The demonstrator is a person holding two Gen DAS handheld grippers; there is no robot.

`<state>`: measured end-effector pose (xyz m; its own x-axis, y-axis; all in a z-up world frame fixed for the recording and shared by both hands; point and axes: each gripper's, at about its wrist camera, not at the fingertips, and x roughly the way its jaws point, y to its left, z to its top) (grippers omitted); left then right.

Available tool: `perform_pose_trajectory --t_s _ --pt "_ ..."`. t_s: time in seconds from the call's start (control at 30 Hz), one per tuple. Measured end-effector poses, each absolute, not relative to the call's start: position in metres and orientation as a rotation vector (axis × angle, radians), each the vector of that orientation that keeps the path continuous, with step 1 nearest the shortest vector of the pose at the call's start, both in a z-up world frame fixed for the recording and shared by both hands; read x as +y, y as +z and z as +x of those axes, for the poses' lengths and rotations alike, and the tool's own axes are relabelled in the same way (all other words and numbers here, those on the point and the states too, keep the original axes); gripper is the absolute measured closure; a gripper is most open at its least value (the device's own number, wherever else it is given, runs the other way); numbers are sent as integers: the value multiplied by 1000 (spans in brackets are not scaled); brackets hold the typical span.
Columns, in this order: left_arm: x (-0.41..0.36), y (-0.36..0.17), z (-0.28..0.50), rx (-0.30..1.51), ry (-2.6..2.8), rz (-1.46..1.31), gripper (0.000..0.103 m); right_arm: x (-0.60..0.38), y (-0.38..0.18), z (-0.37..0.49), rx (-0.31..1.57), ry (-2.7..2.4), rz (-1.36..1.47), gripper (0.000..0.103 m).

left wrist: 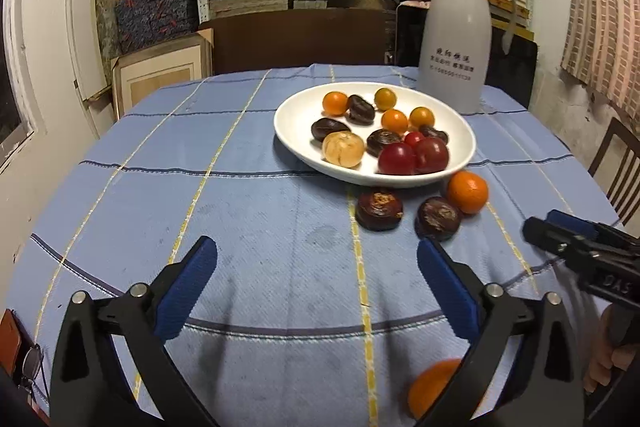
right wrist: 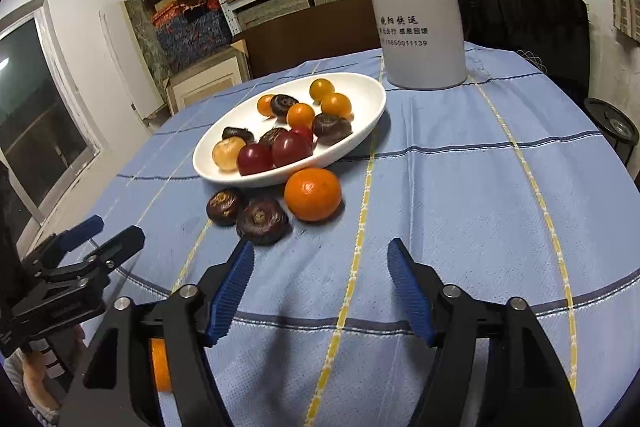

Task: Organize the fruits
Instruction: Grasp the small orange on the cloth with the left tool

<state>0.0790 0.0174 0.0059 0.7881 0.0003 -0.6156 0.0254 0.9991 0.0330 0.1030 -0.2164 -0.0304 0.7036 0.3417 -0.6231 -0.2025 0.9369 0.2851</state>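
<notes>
Fruits are sitting in the plate (right wrist: 360, 131): small orange, red and dark ones. An orange (right wrist: 313, 193) and two chestnuts (right wrist: 262, 221) are lying beside it, ahead of your left tongs (left wrist: 316, 281) and right tongs (right wrist: 320, 291), both gaping empty.

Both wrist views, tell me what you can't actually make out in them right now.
- Near orange: left wrist view, partly behind the left gripper's finger; right wrist view shows only a sliver.
- Right gripper: cut off by the left view's right edge.
- Jug lettering: too small and blurred in the left view.
- Plate: fruits overlap, so the count is uncertain.
</notes>
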Motion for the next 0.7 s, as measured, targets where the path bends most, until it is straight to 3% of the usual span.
perform_pose_trajectory --t_s 0.7 --pt "-7 9 60 622 -32 162 5 -213 -31 104 746 305 189 26"
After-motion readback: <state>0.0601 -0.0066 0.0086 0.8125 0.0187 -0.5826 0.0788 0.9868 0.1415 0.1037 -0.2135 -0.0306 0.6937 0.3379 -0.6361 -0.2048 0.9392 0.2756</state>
